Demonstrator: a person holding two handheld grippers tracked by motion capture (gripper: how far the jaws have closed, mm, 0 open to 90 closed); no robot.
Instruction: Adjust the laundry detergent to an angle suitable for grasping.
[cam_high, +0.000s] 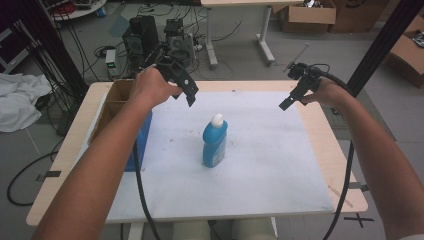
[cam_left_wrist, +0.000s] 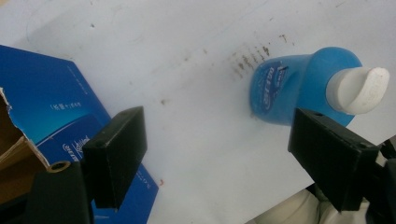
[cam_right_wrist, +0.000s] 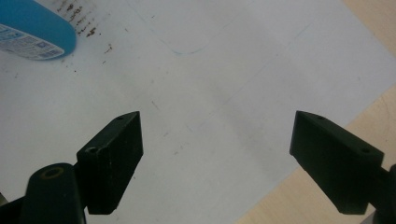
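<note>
Both forearms enter from the bottom of the high view and extend forward over the table (cam_high: 320, 165), each hand gripping its tool from above with the jaws angled down toward the white sheet (cam_high: 260, 165). The left gripper (cam_high: 190, 97) is raised above the far left part of the sheet, near the open cardboard box (cam_high: 112, 102); its jaws stand wide apart with nothing between them, as the left gripper view (cam_left_wrist: 215, 154) confirms. The right gripper (cam_high: 289, 101) is held at a similar height near the far right edge of the sheet, well apart from the left one; its jaws are likewise spread, with bare sheet between them in the right gripper view (cam_right_wrist: 217, 161). The blue bottle (cam_high: 215, 142) with its white cap (cam_high: 217, 119) stands upright near the middle of the sheet, between the two grippers and nearer the person, touched by neither. A blue carton (cam_left_wrist: 51, 107) rests against the box at the left.
</note>
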